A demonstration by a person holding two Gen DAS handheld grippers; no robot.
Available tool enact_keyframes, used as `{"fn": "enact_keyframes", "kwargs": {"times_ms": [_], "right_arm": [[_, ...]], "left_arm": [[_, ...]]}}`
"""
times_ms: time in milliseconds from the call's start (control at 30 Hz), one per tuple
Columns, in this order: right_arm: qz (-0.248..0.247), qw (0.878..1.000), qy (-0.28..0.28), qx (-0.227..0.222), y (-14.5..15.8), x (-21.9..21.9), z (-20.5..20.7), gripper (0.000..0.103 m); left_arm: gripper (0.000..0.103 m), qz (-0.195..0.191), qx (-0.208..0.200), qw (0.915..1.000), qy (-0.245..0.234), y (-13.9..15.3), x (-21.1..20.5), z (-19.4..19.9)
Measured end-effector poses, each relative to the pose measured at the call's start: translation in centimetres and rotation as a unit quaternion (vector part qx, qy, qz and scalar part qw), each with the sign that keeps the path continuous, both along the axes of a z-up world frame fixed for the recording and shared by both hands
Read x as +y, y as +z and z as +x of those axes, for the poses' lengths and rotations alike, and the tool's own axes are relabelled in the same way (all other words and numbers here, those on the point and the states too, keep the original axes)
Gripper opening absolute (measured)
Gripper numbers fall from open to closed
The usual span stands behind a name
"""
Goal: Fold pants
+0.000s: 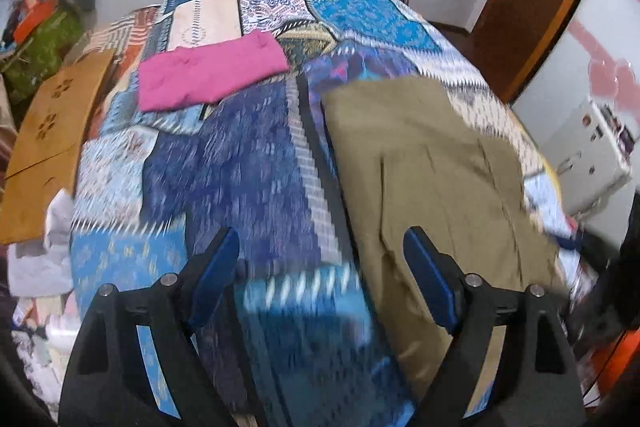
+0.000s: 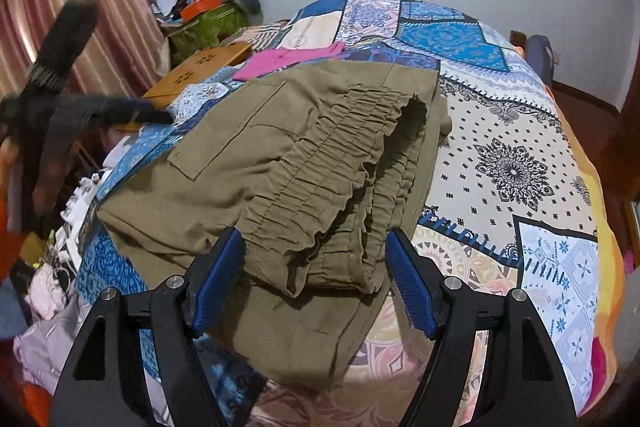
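Olive-green pants (image 2: pixel 280 163) lie folded on the patterned bedspread (image 2: pixel 512 131), their elastic waistband (image 2: pixel 340 167) on top and facing me. My right gripper (image 2: pixel 314 259) is open just above the waistband's near edge, holding nothing. In the left wrist view, the pants (image 1: pixel 432 167) lie to the right. My left gripper (image 1: pixel 320 255) is open and empty over the bedspread (image 1: pixel 240 155), its right finger over the pants' left edge. This view is motion-blurred. The left gripper also shows blurred at the left of the right wrist view (image 2: pixel 60 107).
A folded pink garment (image 1: pixel 208 75) lies farther back on the bed. A wooden board (image 1: pixel 52 131) and piled clothes (image 2: pixel 52 291) sit off the bed's left side. A green bundle with an orange box (image 2: pixel 204 19) stands in the corner. A wooden door (image 1: pixel 532 3) is at the right.
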State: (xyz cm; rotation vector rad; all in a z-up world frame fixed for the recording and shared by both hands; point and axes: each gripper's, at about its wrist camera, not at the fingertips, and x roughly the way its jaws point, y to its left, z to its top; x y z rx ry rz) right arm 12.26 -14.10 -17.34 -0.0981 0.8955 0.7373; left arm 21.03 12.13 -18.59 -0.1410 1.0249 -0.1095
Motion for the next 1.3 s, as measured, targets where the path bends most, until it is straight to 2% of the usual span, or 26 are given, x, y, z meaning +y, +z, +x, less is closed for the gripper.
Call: {"fn": "enact_keyframes", "kwargs": {"times_ms": [67, 133, 300, 433, 533, 600, 633, 667, 733, 833, 967, 1033, 1100, 1167, 1300], "right_arm": [[-0.001, 1.0, 0.011, -0.003, 0.0, -0.1, 0.1, 0.071], [-0.008, 1.0, 0.021, -0.011, 0.0, 0.0, 0.1, 0.071], [-0.015, 0.999, 0.028, -0.014, 0.1, -0.5, 0.7, 0.071], [-0.01, 1.0, 0.025, -0.01, -0.1, -1.2, 1.4, 0.071], [-0.004, 1.0, 0.019, 0.0, -0.3, -1.7, 2.1, 0.071], [-0.006, 1.0, 0.01, 0.001, -0.4, -2.0, 2.5, 0.071], [-0.008, 1.0, 0.007, -0.001, -0.4, -2.1, 2.6, 0.071], [-0.011, 1.0, 0.004, -0.004, -0.4, -2.3, 2.8, 0.071], [-0.012, 1.0, -0.002, -0.005, -0.5, -2.6, 3.2, 0.071], [-0.016, 1.0, -0.015, -0.001, -0.8, -3.1, 4.1, 0.07], [-0.036, 0.997, -0.074, 0.007, -0.9, -4.5, 5.7, 0.07], [-0.042, 0.994, -0.097, 0.005, -0.6, -5.2, 6.0, 0.063], [-0.034, 0.993, -0.11, 0.01, -0.1, -6.0, 5.9, 0.062], [-0.023, 0.993, -0.115, 0.016, 0.6, -6.6, 5.5, 0.062], [-0.005, 0.993, -0.115, 0.015, 1.8, -6.7, 4.1, 0.062]], "left_arm": [[0.084, -0.042, 0.011, 0.9991, -0.004, -0.3, 0.6, 2.6], [0.084, -0.058, 0.02, 0.9981, -0.003, -0.7, 0.7, 4.8], [0.075, -0.049, 0.043, 0.9978, -0.015, -2.9, -0.8, 10.5], [0.068, -0.07, 0.083, 0.9939, -0.016, -5.6, -1.3, 14.3], [0.068, -0.074, 0.078, 0.9939, -0.025, -6.2, -1.6, 15.9], [0.061, -0.073, 0.071, 0.9945, -0.025, -6.4, -1.8, 16.5], [0.051, -0.065, 0.068, 0.9952, -0.024, -6.5, -1.9, 16.6], [0.036, -0.052, 0.065, 0.9962, -0.024, -6.7, -2.1, 16.5], [0.025, -0.016, 0.058, 0.998, -0.021, -6.7, -2.4, 16.3], [0.015, -0.002, 0.05, 0.9987, -0.011, -6.5, -2.0, 15.7], [0.01, 0.036, 0.043, 0.9984, 0.004, -5.3, -1.7, 12.9], [0.009, 0.054, 0.026, 0.9982, -0.001, -4.5, -1.8, 9.7], [0.009, 0.073, 0.017, 0.9972, -0.004, -4.0, -1.9, 6.6], [0.009, 0.078, 0.01, 0.9969, -0.001, -3.7, -1.7, 3.6], [0.009, 0.044, 0.002, 0.9987, 0.027, -2.6, -1.0, -1.1]]}}
